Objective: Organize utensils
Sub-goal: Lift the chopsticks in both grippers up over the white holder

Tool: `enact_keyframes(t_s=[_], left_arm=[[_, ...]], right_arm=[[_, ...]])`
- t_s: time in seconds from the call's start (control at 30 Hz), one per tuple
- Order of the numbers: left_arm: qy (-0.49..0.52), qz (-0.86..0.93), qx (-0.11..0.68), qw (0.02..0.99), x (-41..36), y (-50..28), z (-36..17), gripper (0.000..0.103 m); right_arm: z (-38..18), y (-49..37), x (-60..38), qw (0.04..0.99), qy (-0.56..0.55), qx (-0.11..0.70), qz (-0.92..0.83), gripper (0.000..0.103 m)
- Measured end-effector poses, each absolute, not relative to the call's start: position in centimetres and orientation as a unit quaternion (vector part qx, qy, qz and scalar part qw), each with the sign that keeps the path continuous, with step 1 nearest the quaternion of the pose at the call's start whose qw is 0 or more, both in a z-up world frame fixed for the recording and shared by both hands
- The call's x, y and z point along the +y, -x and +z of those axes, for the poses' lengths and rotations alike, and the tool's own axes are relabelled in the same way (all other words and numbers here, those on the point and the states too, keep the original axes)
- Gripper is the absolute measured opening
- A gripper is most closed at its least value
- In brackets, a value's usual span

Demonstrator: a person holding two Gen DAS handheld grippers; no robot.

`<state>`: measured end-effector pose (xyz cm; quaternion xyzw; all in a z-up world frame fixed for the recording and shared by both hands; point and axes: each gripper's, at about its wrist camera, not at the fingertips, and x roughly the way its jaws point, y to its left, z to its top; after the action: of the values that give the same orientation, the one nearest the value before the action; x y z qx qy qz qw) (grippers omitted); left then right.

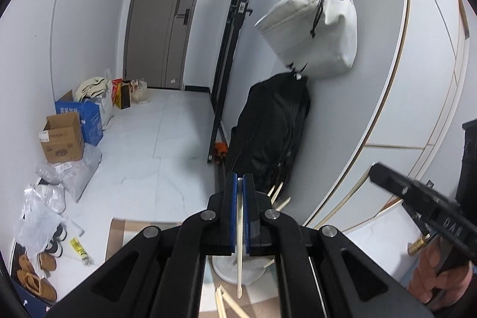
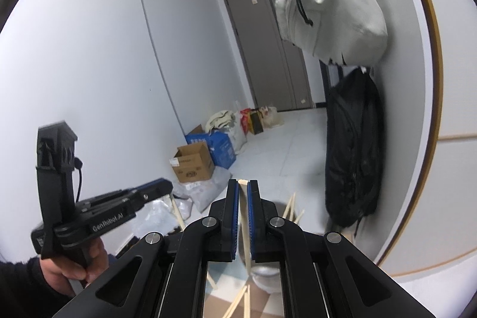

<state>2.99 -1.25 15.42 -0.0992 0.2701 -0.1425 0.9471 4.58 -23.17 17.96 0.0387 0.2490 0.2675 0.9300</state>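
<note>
My left gripper [image 1: 240,179] is shut on a pale chopstick [image 1: 239,258] that hangs down between its blue pads, above a white utensil cup [image 1: 235,270] with several chopsticks in it. My right gripper [image 2: 244,184] is shut on another pale wooden chopstick [image 2: 245,228], held above the same cup [image 2: 268,279]. More chopsticks [image 2: 290,209] stick out of the cup, and loose ones [image 1: 226,303] lie on the checked surface below. The left gripper also shows in the right wrist view [image 2: 155,188] at the left, and the right gripper shows in the left wrist view [image 1: 417,192] at the right.
A white bag [image 1: 316,29] and a black bag [image 1: 274,127] hang on the wall ahead. Cardboard boxes [image 1: 62,139], plastic bags and shoes [image 1: 38,273] sit along the left wall. A brown door [image 1: 164,20] stands at the back.
</note>
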Motion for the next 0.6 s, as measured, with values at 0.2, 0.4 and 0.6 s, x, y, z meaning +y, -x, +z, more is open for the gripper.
enact_keyframes(t_s=[0.2,0.4,0.6], left_arm=[[0.087,-0.145,0.249,0.954,-2.5,-4.7,17.1,0.0],[0.072,-0.147,0.237,0.958,-3.8,-6.5,17.6,0.0],[0.064,-0.143,0.239,0.958,-4.3,-8.5,16.4,0.0]], right_arm=[[19.5,-6.8,-23.1,0.93,-0.046,0.247,0.269,0.005],[20.6,-9.1,-22.7,0.932,-0.037,0.243,0.267,0.005],[20.6,-11.2,-22.1,0.933,-0.017,0.245,0.262,0.005]])
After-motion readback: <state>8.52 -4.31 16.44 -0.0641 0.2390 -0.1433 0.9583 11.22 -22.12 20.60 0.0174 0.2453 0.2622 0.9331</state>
